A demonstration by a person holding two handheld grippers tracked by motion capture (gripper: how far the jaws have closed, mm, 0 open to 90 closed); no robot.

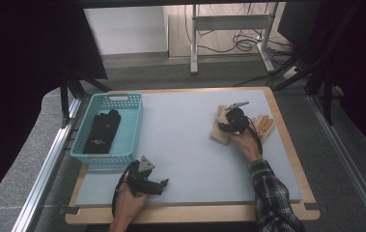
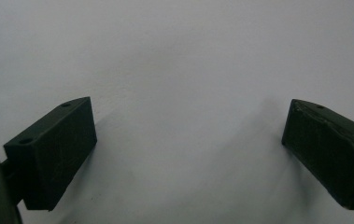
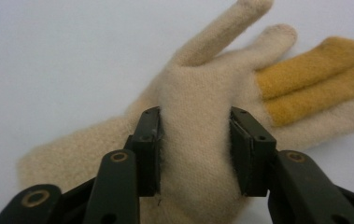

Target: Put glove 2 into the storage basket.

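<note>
My right gripper (image 3: 194, 154) pinches the cream glove (image 3: 198, 140) at its palm, far right on the table (image 1: 185, 140); soft, light knit (bunches easily); left gripper (image 2: 188, 149) fingers spread, empty.

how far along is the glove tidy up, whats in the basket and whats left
Looks done: a dark pair of gloves lies in the teal basket. In hand: the right gripper pinches the palm of the beige glove, which lies on the grey mat. Likely left: carrying it to the basket. The left gripper is open, holding nothing.
</note>
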